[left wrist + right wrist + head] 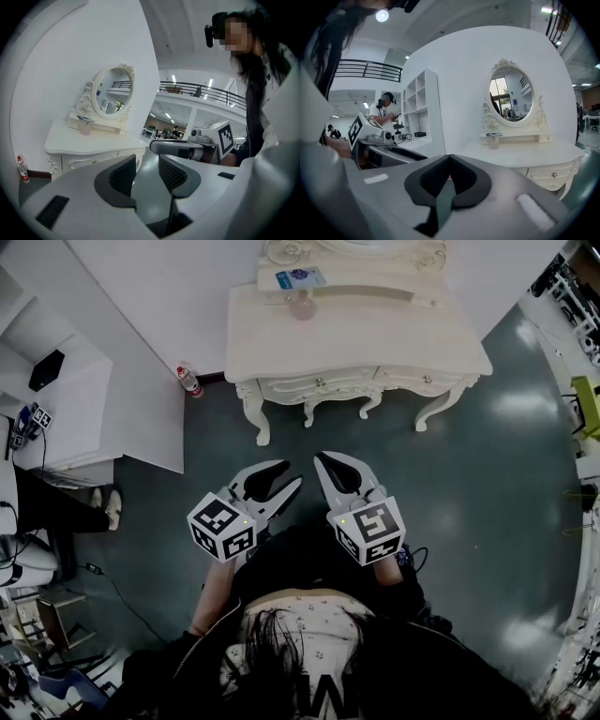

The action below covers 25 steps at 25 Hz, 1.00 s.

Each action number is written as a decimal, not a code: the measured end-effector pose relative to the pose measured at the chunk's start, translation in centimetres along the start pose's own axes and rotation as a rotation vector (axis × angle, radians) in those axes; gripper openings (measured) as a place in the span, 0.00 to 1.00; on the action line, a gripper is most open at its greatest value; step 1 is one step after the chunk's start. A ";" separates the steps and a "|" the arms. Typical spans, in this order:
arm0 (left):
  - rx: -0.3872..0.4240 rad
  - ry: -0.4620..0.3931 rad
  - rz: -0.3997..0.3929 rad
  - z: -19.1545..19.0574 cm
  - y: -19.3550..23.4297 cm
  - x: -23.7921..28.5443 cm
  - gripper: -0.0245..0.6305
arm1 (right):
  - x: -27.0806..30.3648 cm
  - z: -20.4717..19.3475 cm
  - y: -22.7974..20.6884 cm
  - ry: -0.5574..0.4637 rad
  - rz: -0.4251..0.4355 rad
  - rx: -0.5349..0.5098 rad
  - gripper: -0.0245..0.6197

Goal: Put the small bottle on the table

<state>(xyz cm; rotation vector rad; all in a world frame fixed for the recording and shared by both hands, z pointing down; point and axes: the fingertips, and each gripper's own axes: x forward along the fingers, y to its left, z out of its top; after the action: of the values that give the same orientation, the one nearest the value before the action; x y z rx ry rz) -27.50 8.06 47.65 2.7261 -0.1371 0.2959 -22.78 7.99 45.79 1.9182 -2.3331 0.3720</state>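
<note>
A small clear bottle with a red cap (189,381) stands on the floor against the wall, left of the white dressing table (375,343); the left gripper view shows that bottle (21,168) at its far left. Both grippers hover over the floor in front of the table, apart from the bottle. My left gripper (287,477) (147,164) is open with nothing between its pads. My right gripper (322,460) (449,158) is shut and holds nothing. A small pinkish jar (302,306) (493,142) stands on the tabletop below the oval mirror (511,96).
A white shelf unit (94,381) stands along the wall to the left, with small devices on it. Another person's legs and shoes (103,507) are at the left edge. Dark green floor (487,484) stretches to the right of the table.
</note>
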 end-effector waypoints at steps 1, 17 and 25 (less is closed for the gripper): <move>0.001 0.000 -0.004 -0.1 -0.1 -0.2 0.27 | -0.1 -0.1 0.3 0.002 0.000 -0.003 0.05; 0.002 -0.003 -0.004 -0.3 -0.1 -2.1 0.27 | 0.9 -0.3 2.2 0.029 0.011 -0.016 0.05; 0.000 -0.014 0.002 -0.4 -0.1 -2.7 0.27 | 1.2 -0.5 3.0 0.037 0.026 -0.026 0.05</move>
<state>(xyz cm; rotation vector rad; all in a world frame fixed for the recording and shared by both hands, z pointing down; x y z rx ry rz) -30.16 8.41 47.40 2.7288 -0.1434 0.2771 -26.03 7.50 46.21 1.8548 -2.3305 0.3745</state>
